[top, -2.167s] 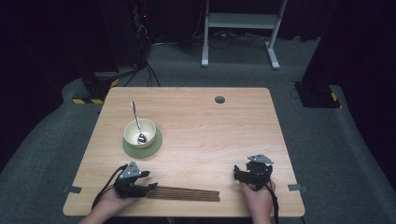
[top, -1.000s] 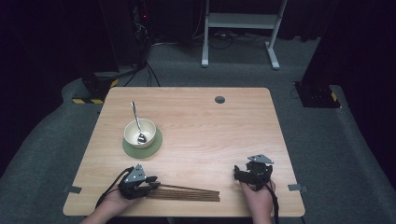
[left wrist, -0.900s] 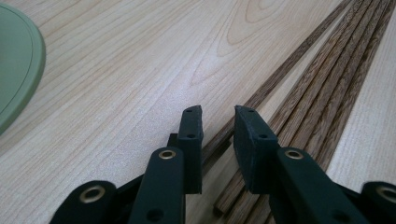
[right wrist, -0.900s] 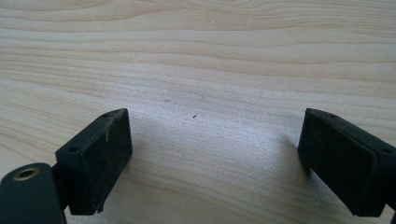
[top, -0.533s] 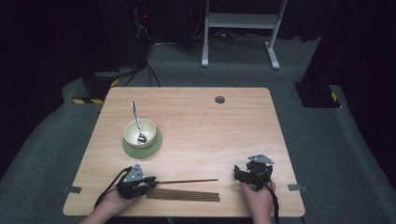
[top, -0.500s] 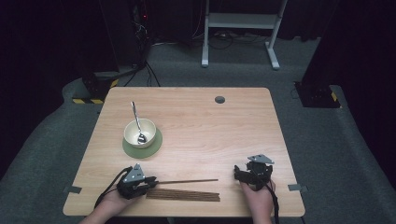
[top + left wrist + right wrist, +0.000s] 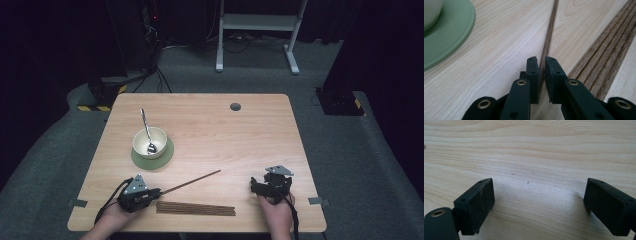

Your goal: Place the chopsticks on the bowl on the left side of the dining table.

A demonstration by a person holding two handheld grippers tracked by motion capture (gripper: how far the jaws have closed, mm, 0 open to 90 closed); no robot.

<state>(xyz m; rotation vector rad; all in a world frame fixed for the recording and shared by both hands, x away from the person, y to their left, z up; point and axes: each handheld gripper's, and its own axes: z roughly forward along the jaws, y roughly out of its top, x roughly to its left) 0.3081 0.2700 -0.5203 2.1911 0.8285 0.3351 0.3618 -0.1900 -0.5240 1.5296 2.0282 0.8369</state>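
Dark brown chopstick (image 7: 192,180); cream bowl (image 7: 149,142); green saucer (image 7: 152,159); pale wood-grain table (image 7: 240,135)

Wooden table (image 7: 240,135), green saucer (image 7: 153,158), chopstick bundle (image 7: 196,208), one angled chopstick (image 7: 192,181)

On the pale wooden table (image 7: 240,130), the left gripper (image 7: 150,194) is pinching one thin dark wooden stick (image 7: 192,182) angled away from the flat bundle of dark sticks (image 7: 196,208), while the right gripper (image 7: 260,186) is resting apart near the table's front right.
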